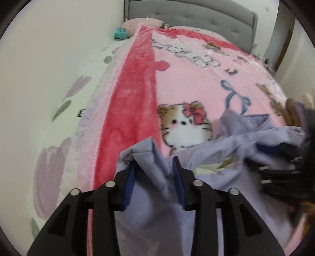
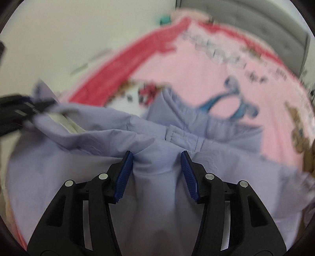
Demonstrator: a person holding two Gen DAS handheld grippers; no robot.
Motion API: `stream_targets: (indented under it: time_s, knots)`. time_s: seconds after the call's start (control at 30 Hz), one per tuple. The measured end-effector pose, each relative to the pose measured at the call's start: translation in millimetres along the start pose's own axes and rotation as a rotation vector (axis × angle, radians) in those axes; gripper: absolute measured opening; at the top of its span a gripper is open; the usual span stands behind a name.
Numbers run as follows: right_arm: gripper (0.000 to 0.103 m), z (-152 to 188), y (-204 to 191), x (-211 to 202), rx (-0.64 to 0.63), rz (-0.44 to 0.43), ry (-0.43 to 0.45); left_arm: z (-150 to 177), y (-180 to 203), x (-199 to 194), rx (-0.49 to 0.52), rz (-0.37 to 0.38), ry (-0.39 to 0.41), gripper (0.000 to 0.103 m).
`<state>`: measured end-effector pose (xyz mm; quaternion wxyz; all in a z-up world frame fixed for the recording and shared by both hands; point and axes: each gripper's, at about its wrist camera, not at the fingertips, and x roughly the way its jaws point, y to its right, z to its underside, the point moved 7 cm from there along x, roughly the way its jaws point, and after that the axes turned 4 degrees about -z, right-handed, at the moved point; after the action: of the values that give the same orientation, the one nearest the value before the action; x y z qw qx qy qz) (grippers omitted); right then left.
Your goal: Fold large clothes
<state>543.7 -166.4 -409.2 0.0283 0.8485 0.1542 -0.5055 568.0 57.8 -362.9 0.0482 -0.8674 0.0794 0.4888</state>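
Note:
A large lavender garment (image 1: 226, 141) with a cream lining hangs between both grippers above a pink cartoon blanket (image 1: 196, 78) on the bed. My left gripper (image 1: 153, 169) has its blue pads either side of a bunched edge of the garment and holds it. My right gripper (image 2: 156, 157) likewise clamps a gather of the garment (image 2: 157, 137) near its elastic waistband. The right gripper shows at the right edge of the left wrist view (image 1: 285, 157); the left gripper shows at the left edge of the right wrist view (image 2: 19, 110). Both views are motion-blurred.
The blanket has a red border (image 1: 130, 98) and a cat print (image 1: 183, 126). A floral sheet (image 1: 59, 118) lies on its left. A grey padded headboard (image 1: 196, 13) stands at the far end, with a pink pillow (image 1: 141, 22) and a teal item (image 1: 120, 33).

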Motion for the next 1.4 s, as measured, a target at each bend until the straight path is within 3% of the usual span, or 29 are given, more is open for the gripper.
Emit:
stream_targets:
  time_s: [0.03,0.1,0.13,0.23,0.3,0.4,0.43,0.5,0.53,0.57,0.67,0.73,0.83,0.9,0.97,1.13,1.23,1.3,1.37,1.4]
  knots:
    - [0.049,3.1,0.8,7.9,-0.001,0.000,-0.015,-1.4,-2.2,-4.1,-0.004,0.021,0.015,0.046]
    - [0.051,6.5,-2.7,17.1,-0.013,0.020,-0.039,-6.9,-10.2,-22.3,-0.004,0.022,0.102,0.082]
    - [0.051,7.4,-3.3,19.5,-0.021,0.028,-0.048,-9.7,-12.7,-35.1,0.009,0.041,0.166,0.084]
    - [0.053,11.0,-3.9,22.2,-0.036,0.040,-0.059,-10.6,-7.0,-57.5,0.056,0.116,0.245,0.084]
    - [0.055,11.0,-3.6,19.0,-0.036,0.047,-0.059,-6.1,8.1,-51.7,0.110,0.141,0.205,0.084]
    - [0.057,7.1,-2.8,-4.1,-0.028,0.080,-0.003,0.1,28.6,-21.6,0.186,0.080,0.109,0.083]
    - [0.059,5.4,1.8,-31.2,-0.015,0.127,0.081,1.7,35.6,-9.6,0.205,0.061,0.087,0.079]
    - [0.071,6.7,15.8,-71.7,0.019,0.226,0.210,4.6,38.4,9.7,0.214,-0.024,0.041,0.049]
    - [0.072,13.0,25.2,-93.9,0.040,0.273,0.269,9.2,37.5,17.8,0.204,-0.049,0.013,0.048]
    - [0.070,19.9,33.5,-105.3,0.051,0.299,0.275,13.8,35.9,28.6,0.177,-0.054,-0.031,0.048]
    - [0.057,55.4,59.8,-101.8,0.095,0.272,0.104,20.6,33.6,42.7,0.144,-0.064,-0.061,0.048]
    - [0.057,77.4,72.7,-89.2,0.109,0.287,0.014,24.5,33.9,48.6,0.148,-0.075,-0.071,0.048]
    - [0.065,107.8,87.6,-61.7,0.139,0.286,-0.060,27.1,35.1,57.3,0.153,-0.086,-0.084,0.050]
    - [0.067,118.1,92.9,-45.1,0.189,0.250,-0.080,27.0,34.4,61.0,0.142,-0.090,-0.088,0.051]
    - [0.078,121.8,99.0,-38.9,0.233,0.259,-0.084,26.2,34.8,65.6,0.136,-0.099,-0.091,0.053]
    - [0.081,124.9,103.0,-36.9,0.267,0.256,-0.076,25.5,39.5,65.9,0.167,-0.157,-0.057,0.057]
    - [0.078,118.5,102.5,-66.6,0.243,0.247,-0.003,24.9,39.5,40.2,0.167,-0.134,0.002,0.061]
    - [0.075,114.8,108.5,-104.6,0.243,0.247,0.132,30.1,37.4,17.9,0.119,-0.098,0.031,0.061]
    - [0.075,128.2,126.6,-147.8,0.282,0.285,0.254,42.6,39.1,-11.7,0.055,-0.005,0.062,0.061]
    - [0.075,137.3,139.3,-157.2,0.299,0.333,0.249,50.3,43.1,-23.5,0.041,0.031,0.070,0.063]
